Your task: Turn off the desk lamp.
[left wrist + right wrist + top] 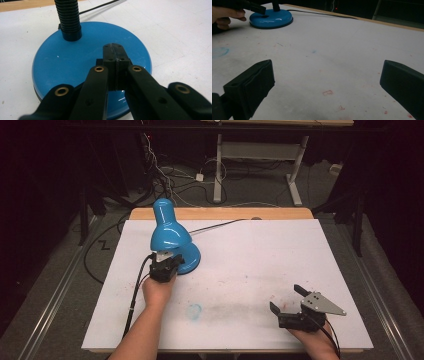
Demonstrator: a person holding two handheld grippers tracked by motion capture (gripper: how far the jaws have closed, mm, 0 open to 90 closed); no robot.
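A blue desk lamp [171, 236] stands on the far left part of the white table [280, 250]. Its round base [75, 65] rests flat on the surface, and a black ribbed neck [68, 20] rises from the far side of the base. The shade leans toward the far edge. A black cord [220, 224] runs from the lamp toward the far edge of the table.

The left gripper [115, 53] is positioned over the near part of the base. Its jaws are pressed together with no gap and nothing between them. Whether the tips touch the base cannot be determined.

The right gripper [290, 300] is at the near right of the table, well apart from the lamp. Its jaws are spread wide and hold nothing.

A faint blue ring mark [194, 310] lies on the table between the two hands, and small red specks are scattered across the surface.
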